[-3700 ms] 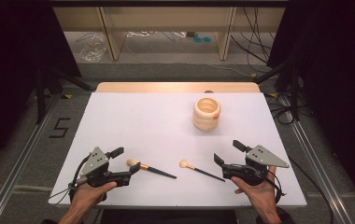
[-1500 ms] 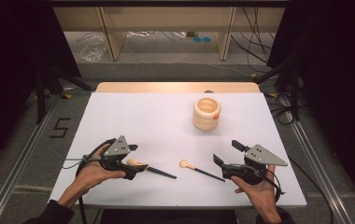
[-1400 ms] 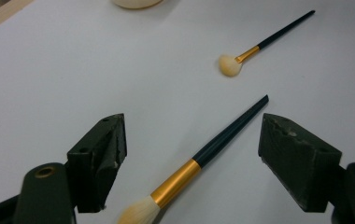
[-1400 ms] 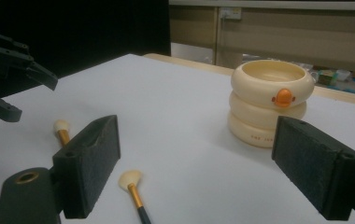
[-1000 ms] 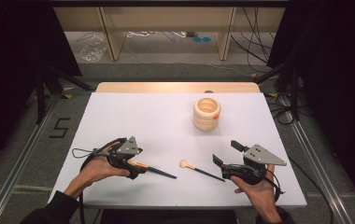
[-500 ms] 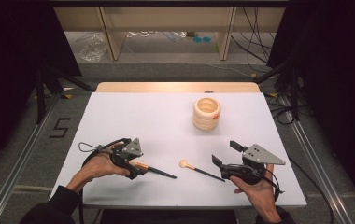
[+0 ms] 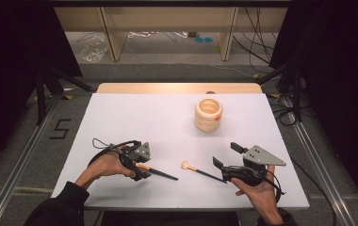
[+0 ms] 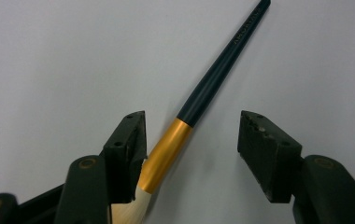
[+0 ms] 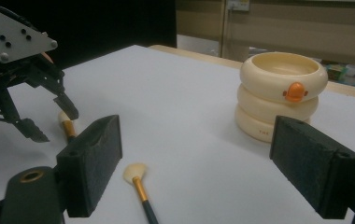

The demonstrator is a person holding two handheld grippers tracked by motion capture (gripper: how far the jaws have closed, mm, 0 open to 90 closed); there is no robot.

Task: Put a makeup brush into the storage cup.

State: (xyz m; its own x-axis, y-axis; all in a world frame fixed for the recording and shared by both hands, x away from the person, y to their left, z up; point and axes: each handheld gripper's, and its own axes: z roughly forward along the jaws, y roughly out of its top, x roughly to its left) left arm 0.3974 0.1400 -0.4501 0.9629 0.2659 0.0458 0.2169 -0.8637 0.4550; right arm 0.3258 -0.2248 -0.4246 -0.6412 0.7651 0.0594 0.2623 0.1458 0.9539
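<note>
A makeup brush (image 8: 222,70) with a dark handle, gold ferrule and pale bristles lies on the white table (image 7: 134,117). My left gripper (image 8: 192,123) points down over it (image 7: 137,162). The ferrule lies between the jaws, against the left pad and apart from the right one. The jaws have just been closing and are still open. A second, similar brush (image 7: 200,171) lies in front of my right gripper (image 7: 225,155), whose jaws stand wide open (image 9: 199,135) with nothing between them. The right gripper view also shows this brush (image 9: 138,182) and the left gripper (image 9: 54,123).
A cream ringed holder (image 7: 208,114) with an orange knob stands upright at the back right of the table, seen close in the right gripper view (image 9: 280,95). A wooden strip (image 7: 177,87) runs along the far edge. Cables and metal rails lie on the floor around.
The left hand has shifted right and tipped its gripper down over the left brush's ferrule, and its jaws have narrowed. The right hand and both brushes have stayed put.
</note>
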